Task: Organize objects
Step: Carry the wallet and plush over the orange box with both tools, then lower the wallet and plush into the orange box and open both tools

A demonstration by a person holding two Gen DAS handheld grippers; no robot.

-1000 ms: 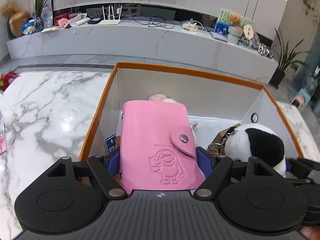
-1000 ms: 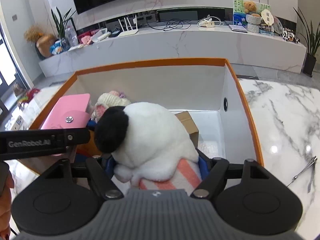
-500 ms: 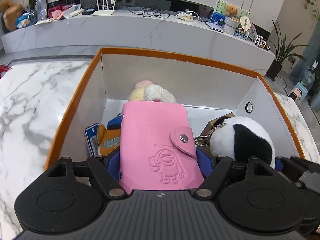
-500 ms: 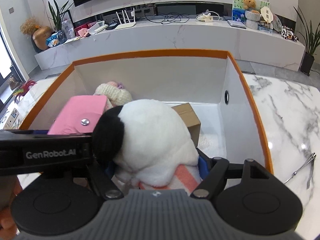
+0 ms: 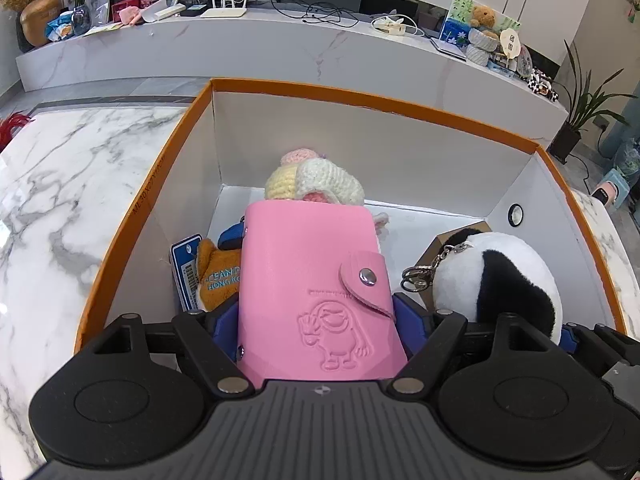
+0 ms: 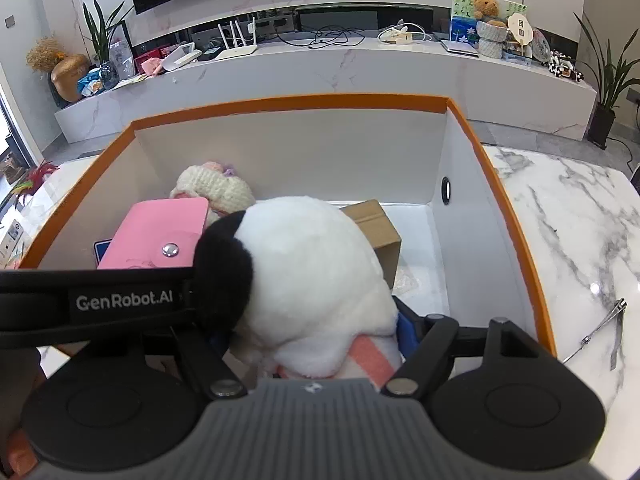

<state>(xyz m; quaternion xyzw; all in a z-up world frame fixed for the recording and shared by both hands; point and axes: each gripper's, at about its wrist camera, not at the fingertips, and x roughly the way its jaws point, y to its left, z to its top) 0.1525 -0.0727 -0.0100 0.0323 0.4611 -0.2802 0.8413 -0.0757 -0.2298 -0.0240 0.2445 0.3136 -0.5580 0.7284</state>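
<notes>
Both grippers have sunk lower into the orange-rimmed box point(image 5: 140, 216) over the last second. Left gripper point(image 5: 316, 320) fingers clench the pink card holder point(image 5: 316, 276), upright at 6 o'clock above the plush toys. Right gripper point(image 6: 316, 336) fingers grasp the panda plush point(image 6: 312, 272), just beside the cardboard carton point(image 6: 376, 228) at 1 o'clock.

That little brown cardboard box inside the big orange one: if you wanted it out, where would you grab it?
Probably across the cardboard box's two long side faces, coming straight down from above. Its flat top faces up and the space toward the orange box's right wall looks open, while the panda plush hangs over its near end.
</notes>
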